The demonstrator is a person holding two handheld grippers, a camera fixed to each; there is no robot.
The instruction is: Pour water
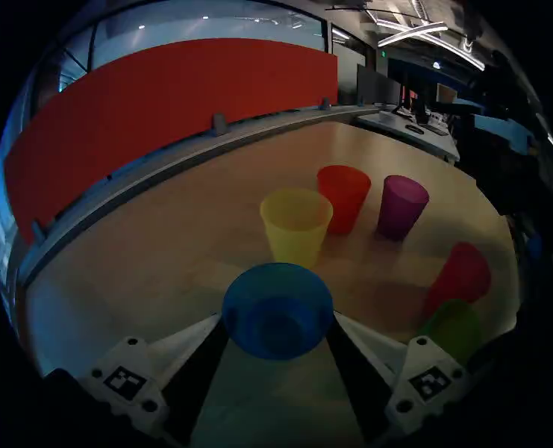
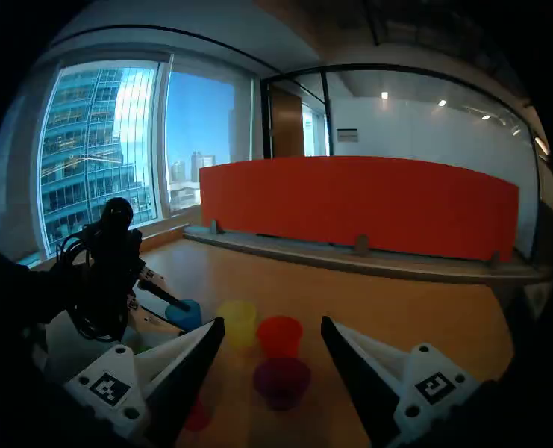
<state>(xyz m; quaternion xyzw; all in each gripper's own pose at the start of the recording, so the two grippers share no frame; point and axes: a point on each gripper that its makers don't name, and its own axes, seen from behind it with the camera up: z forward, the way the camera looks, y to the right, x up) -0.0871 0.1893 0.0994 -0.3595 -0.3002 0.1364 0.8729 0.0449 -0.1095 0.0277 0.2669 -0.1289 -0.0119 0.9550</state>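
- Left gripper (image 1: 277, 321) is clamped on the blue cup (image 1: 277, 297), mouth up.
- Yellow cup (image 1: 296, 224) sits straight ahead, just beyond the blue cup.
- Right gripper (image 2: 272, 325) has its fingers apart, empty.

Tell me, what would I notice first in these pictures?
The see-through blue plastic cup stands out, clamped in the left gripper right up front. Beyond it, a yellow plastic cup, an orange plastic cup and a purple plastic cup stand clustered on the pale wooden table. A long orange-red partition wall runs along the table's far edge.
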